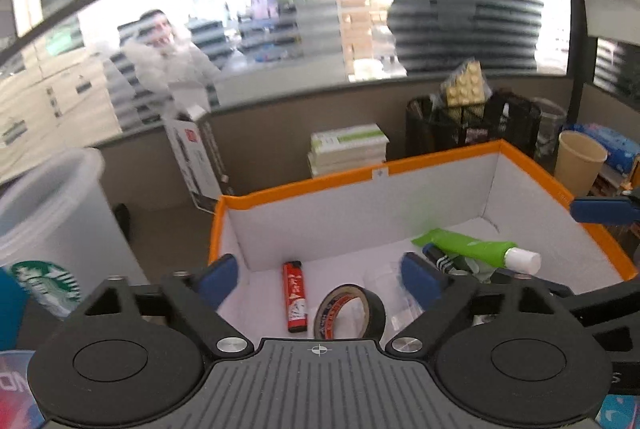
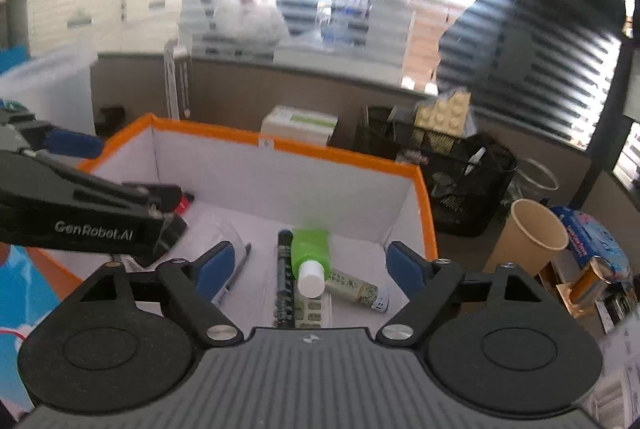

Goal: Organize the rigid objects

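Left gripper [image 1: 320, 275] and right gripper [image 2: 308, 265]: fingers spread wide over the orange-rimmed box [image 1: 360, 176], nothing grasped. Only in the left wrist view are seen: one red lighter [image 1: 295, 295], one tape roll [image 1: 349, 313], one Starbucks cup [image 1: 48, 229] outside the box. Only in the right wrist view are seen: one pen [image 2: 234, 275], one small printed tube [image 2: 356, 291], one blister pack [image 2: 312, 307]. Shared by both views: one green tube [image 2: 310, 253] with white cap, lying across one black marker [image 2: 284, 285] in the box; one paper cup [image 2: 528, 237] on the tabletop.
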`<state>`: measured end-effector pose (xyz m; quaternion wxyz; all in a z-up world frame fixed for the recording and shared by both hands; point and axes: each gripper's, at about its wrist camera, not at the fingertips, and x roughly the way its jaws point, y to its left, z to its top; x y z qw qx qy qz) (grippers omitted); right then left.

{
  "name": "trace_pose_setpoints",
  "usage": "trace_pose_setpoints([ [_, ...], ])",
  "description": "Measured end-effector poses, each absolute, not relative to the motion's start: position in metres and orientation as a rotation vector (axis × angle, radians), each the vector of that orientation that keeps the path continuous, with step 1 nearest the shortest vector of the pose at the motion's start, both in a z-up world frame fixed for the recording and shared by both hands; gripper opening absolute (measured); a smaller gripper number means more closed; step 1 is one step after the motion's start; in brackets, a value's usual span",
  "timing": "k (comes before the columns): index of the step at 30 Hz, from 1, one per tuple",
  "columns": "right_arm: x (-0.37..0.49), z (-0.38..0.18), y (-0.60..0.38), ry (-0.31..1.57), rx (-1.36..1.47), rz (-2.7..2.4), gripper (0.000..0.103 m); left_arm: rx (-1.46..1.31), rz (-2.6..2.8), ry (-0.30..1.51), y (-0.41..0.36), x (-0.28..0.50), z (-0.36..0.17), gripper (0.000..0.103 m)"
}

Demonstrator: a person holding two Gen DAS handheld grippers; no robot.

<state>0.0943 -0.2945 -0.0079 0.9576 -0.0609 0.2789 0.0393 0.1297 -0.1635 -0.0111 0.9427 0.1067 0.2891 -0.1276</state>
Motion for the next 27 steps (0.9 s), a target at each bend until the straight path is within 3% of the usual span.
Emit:
trace_pose_setpoints([
  [7,0.052,0.011,-0.282,0.468,-0.073,0.065,0.103,0.151,-0.230,0.559,-0.140,0.100,0.005,0.102],
  [27,-0.014,0.024,-0.280,0.376,0.071,0.016,0.103,0.110,-0.241,0.488,-0.115,0.046,0.026,0.103],
])
